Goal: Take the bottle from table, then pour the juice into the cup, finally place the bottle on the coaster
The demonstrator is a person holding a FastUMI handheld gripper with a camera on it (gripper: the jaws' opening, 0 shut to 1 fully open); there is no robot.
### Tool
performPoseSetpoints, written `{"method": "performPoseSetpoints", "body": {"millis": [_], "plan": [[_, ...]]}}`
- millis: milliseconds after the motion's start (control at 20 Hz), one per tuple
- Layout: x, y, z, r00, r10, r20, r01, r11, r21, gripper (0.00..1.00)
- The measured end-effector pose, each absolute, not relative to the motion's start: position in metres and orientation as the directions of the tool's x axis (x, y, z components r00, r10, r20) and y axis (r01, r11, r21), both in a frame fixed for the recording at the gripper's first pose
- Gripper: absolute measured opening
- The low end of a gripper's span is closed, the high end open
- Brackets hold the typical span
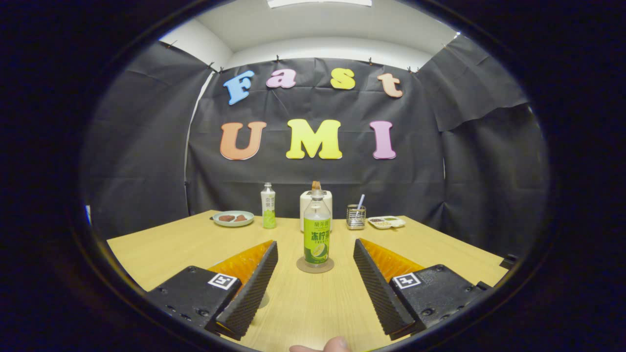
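Observation:
A clear bottle with a green label stands upright on a round coaster in the middle of the wooden table. It has no cap that I can make out. My gripper is open, its two fingers spread wide on either side of the bottle and a little short of it, touching nothing. A curved pale edge beside the left finger may be the cup's rim; the finger hides most of it.
Along the table's far edge stand a plate with food, a slim green-and-white bottle, a white appliance behind the bottle, a metal holder with a straw and a small white tray. A fingertip shows below the gripper.

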State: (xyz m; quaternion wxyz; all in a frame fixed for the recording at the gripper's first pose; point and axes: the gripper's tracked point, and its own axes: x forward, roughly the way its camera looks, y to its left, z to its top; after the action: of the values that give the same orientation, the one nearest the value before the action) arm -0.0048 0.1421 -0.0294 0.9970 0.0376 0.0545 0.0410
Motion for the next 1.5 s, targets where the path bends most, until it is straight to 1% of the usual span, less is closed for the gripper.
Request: {"method": "performPoseSetpoints", "body": {"millis": [800, 1150, 1500], "plan": [[-0.011, 0.138, -0.034, 0.995, 0.06, -0.075, -0.052, 0.994, 0.1, 1.0], [-0.015, 0.15, -0.03, 0.997, 0.068, -0.048, -0.064, 0.995, 0.074, 1.0], [-0.014, 0.159, -0.03, 0.996, 0.075, -0.046, -0.072, 0.995, 0.062, 1.0]]}}
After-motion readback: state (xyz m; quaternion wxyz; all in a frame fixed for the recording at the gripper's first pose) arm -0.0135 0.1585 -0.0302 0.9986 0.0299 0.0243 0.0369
